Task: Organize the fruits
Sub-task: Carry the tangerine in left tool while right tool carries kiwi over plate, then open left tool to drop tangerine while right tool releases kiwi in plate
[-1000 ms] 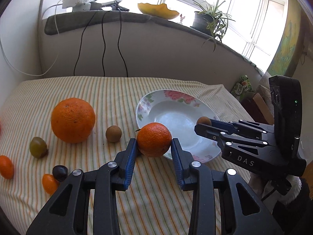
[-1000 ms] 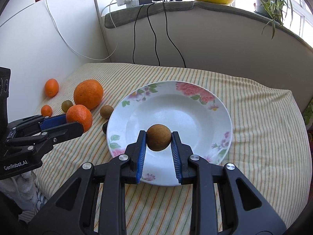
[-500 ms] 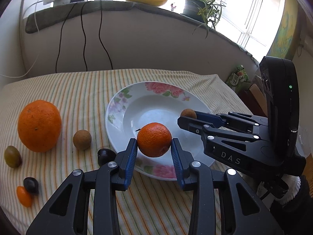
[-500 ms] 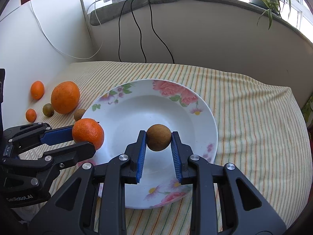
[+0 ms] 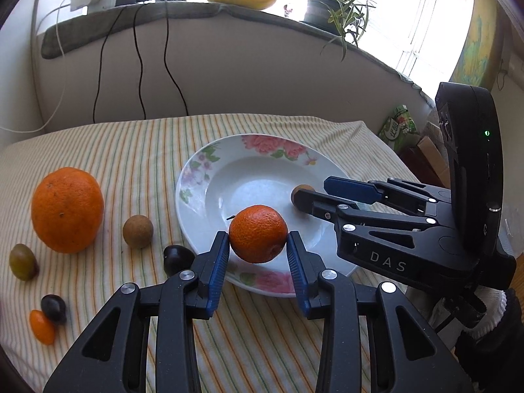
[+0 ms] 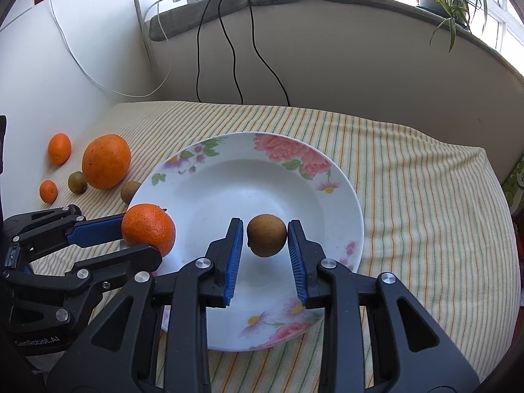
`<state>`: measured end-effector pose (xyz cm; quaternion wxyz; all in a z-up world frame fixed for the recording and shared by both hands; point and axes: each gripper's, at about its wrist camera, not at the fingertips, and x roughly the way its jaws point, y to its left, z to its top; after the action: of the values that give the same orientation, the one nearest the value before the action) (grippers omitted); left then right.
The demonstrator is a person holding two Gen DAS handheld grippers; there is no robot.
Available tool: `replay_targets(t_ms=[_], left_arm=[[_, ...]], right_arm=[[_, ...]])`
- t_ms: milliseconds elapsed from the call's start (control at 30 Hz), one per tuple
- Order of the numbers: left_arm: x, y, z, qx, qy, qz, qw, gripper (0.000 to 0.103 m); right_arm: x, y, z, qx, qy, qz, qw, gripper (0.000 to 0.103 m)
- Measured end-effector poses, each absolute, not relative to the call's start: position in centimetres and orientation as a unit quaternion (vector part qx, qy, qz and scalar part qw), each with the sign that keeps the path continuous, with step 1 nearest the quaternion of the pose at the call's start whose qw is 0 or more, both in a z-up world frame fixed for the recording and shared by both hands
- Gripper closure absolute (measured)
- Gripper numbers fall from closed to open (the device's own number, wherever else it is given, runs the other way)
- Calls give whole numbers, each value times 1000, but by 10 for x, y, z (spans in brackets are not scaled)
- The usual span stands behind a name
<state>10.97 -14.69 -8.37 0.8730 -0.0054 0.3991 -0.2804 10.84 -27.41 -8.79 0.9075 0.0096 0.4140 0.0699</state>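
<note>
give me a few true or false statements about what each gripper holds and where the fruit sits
1. The left gripper is shut on the mandarin. True.
2. The right gripper is empty. False: it holds a small brown fruit.
3. Both held fruits are above the floral plate. True.
4. The big orange lies in the plate. False: it rests on the striped cloth, left of the plate.
5. A potted plant stands on the window ledge. True.

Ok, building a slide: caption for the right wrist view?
Right gripper holds a brown fruit over the floral plate; left gripper brings a tangerine.
</note>
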Motion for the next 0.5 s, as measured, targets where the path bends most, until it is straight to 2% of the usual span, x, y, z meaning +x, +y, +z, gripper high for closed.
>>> replay_targets(t_ms=[67,200,267,500], left_arm=[[109,-147,-83,-3,398,-278,874,68],[107,-146,-83,-1,396,-277,875,66],[106,-146,-82,0,393,-279,876,59],[100,-138,-76,-7,384,-276,881,59]], right_arm=[[107,-275,-85,11,410,66,910,55],[103,-276,-82,11,406,62,912,54],[102,-277,-80,12,404,59,913,54],[95,-275,-73,12,399,56,915,54]])
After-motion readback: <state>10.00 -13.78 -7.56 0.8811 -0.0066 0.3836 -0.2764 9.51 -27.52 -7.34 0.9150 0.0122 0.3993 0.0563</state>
